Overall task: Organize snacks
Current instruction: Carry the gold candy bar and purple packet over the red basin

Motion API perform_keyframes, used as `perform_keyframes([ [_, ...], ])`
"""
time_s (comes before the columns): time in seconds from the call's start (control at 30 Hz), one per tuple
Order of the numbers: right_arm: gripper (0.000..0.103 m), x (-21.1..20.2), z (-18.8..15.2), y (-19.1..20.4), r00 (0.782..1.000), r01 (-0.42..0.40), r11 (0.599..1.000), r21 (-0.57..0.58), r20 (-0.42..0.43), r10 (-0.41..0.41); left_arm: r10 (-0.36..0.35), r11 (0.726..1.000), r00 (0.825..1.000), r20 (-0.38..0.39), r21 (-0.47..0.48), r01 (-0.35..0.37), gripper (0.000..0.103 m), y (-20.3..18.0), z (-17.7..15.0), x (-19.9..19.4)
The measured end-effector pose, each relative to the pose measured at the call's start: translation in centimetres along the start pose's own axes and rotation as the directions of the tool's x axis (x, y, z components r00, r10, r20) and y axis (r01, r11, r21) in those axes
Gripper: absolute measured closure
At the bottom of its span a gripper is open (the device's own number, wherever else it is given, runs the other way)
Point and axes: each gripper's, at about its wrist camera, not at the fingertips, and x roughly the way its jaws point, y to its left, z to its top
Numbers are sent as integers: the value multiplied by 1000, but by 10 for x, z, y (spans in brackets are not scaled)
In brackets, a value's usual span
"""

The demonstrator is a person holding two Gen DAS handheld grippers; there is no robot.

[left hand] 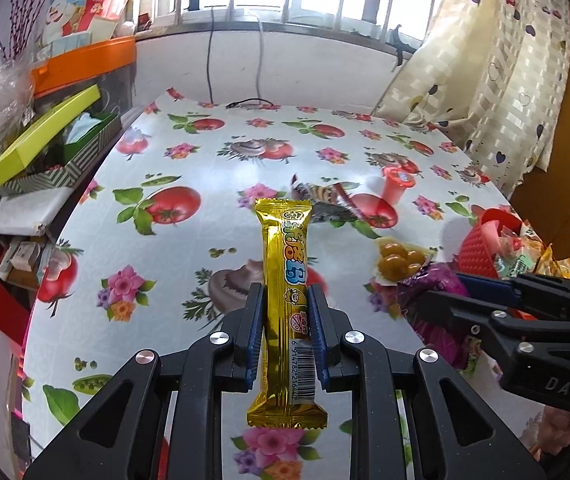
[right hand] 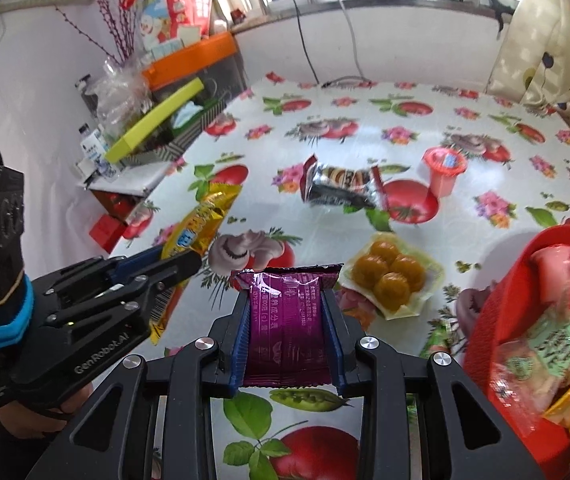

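My left gripper [left hand: 285, 294] is shut on a long gold snack bar [left hand: 284, 280], held lengthwise above the table; the same gold snack bar [right hand: 201, 226] shows in the right wrist view, sticking out of the left gripper [right hand: 183, 258]. My right gripper [right hand: 289, 298] is shut on a purple snack packet [right hand: 285, 320], also lifted off the cloth. The purple snack packet [left hand: 433, 284] and the right gripper [left hand: 441, 294] appear at the right edge of the left wrist view. A red basket [right hand: 497, 280] with several wrapped snacks stands at the right.
On the flowered tablecloth [right hand: 365, 128] lie a dark striped snack pack [right hand: 341, 186], a red jelly cup [right hand: 443, 170] and a clear pack of yellow balls [right hand: 393, 276]. A cluttered shelf with a green box [right hand: 157, 120] runs along the left. A curtain [left hand: 497, 60] hangs at the right.
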Motion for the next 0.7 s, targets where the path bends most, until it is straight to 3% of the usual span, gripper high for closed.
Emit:
perform_keyframes([
  [0.7,74,-56,-5,-35,993,29,998,48,110,-34,-77,991,997,14,112,75,80,-66,19,-3],
])
